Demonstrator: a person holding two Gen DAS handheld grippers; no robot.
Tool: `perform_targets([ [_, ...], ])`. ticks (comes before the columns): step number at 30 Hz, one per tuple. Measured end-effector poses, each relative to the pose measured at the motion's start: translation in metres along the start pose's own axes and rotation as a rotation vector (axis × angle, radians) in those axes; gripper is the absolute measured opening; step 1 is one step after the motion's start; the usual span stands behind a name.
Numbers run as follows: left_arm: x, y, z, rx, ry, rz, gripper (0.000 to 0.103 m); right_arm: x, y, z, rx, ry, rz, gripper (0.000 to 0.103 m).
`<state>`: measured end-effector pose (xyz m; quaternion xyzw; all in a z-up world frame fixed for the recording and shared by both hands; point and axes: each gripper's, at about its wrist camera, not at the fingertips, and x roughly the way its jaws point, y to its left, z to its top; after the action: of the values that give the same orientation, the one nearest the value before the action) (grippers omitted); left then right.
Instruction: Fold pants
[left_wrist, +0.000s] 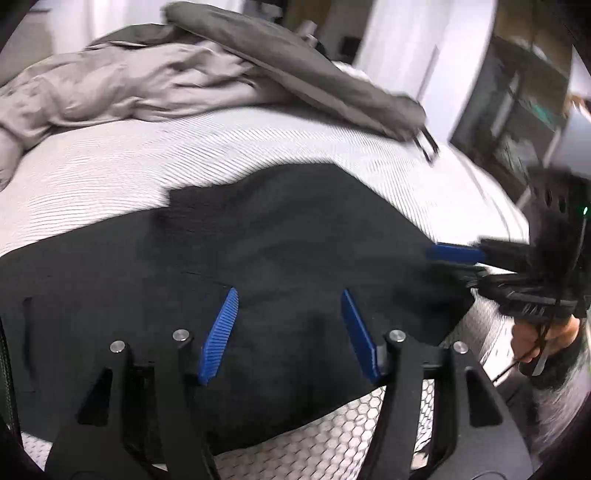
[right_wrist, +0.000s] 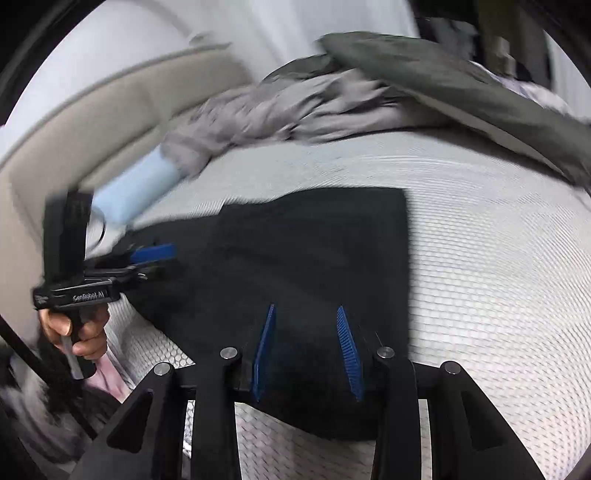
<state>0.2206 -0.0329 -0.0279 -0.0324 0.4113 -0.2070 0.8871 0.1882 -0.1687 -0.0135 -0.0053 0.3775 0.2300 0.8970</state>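
Observation:
Black pants (left_wrist: 280, 236) lie folded flat on a white mesh mattress (left_wrist: 110, 177); the right wrist view shows them (right_wrist: 314, 251) as a dark rectangle with a straight right edge. My left gripper (left_wrist: 289, 295) hovers over the near part of the pants, open, with nothing between its blue pads. It also appears at the pants' left edge in the right wrist view (right_wrist: 168, 258), with a hand (right_wrist: 79, 332) on its handle. My right gripper (right_wrist: 306, 308) stands open above the near edge of the pants, its pads apart from the cloth. In the left wrist view it (left_wrist: 437, 263) sits at the pants' right edge.
Crumpled grey clothes (left_wrist: 122, 85) and a dark grey cloth (left_wrist: 295, 62) lie at the back of the mattress. A light blue item (right_wrist: 136, 188) and a beige padded edge (right_wrist: 92, 122) are at the left. Dark shelves (left_wrist: 517, 110) stand beyond the mattress's right side.

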Motion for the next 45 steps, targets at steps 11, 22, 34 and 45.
perform_targets([
  [11,-0.005,0.019,-0.045,0.111,0.069,0.016,0.054,0.019,-0.017,-0.049,-0.135,0.068,-0.255,0.040],
  [22,-0.014,0.010,-0.010,0.022,0.016,0.051,0.059,0.000,0.001,-0.013,0.000,-0.080,-0.181,0.047],
  [34,-0.010,0.032,-0.030,0.081,0.080,0.086,0.061,0.042,-0.009,-0.032,-0.078,0.071,-0.316,0.049],
  [45,0.031,0.014,0.016,0.088,0.118,0.109,0.061,0.076,0.019,0.033,-0.016,0.041,-0.189,0.053],
])
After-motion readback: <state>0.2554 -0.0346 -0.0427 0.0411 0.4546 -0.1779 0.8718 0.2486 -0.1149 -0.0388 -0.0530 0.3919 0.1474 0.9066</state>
